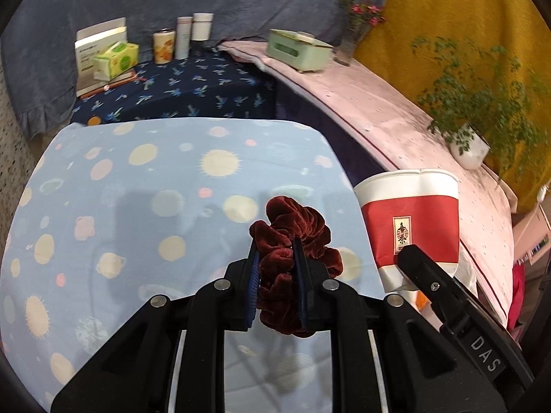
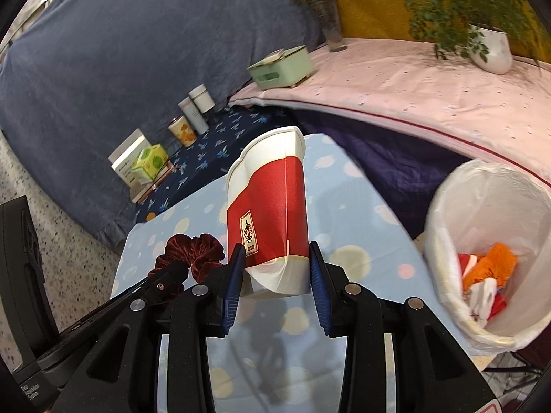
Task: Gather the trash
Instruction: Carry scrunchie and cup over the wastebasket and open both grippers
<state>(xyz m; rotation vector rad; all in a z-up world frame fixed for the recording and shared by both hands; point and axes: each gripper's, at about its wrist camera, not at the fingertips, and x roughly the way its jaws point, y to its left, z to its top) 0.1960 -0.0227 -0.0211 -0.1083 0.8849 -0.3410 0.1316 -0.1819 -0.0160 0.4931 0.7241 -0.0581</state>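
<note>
Item one, left gripper (image 1: 277,284): blue pads pinched on a dark red velvet scrunchie (image 1: 292,241), which bunches out above and below the fingers; held over the blue spotted cloth (image 1: 137,206). Item two, right gripper (image 2: 277,287): fingers pressed against the lower part of a red-and-white paper cup (image 2: 268,206), whose wall is creased and rim dented; the cup stands clear of the cloth, base between the pads, mouth pointing away and upward. Item three, white lined bin (image 2: 444,234): to the right of the right gripper, beside the cloth's edge; orange and red-white scraps already lie inside. Items not of the task: green tissue box (image 1: 298,50), potted plant (image 1: 470,144), tins (image 1: 163,46) on the dark patterned cloth beyond. Handling note, as judgement: the step in hand looks to be carrying both pieces to the bin; the cup is nearer, so swing it over the opening first, keep the squeeze light since the wall is already buckling, release only when fully above the liner; the scrunchie may cling to the pads, so part the fingers wide.
</note>
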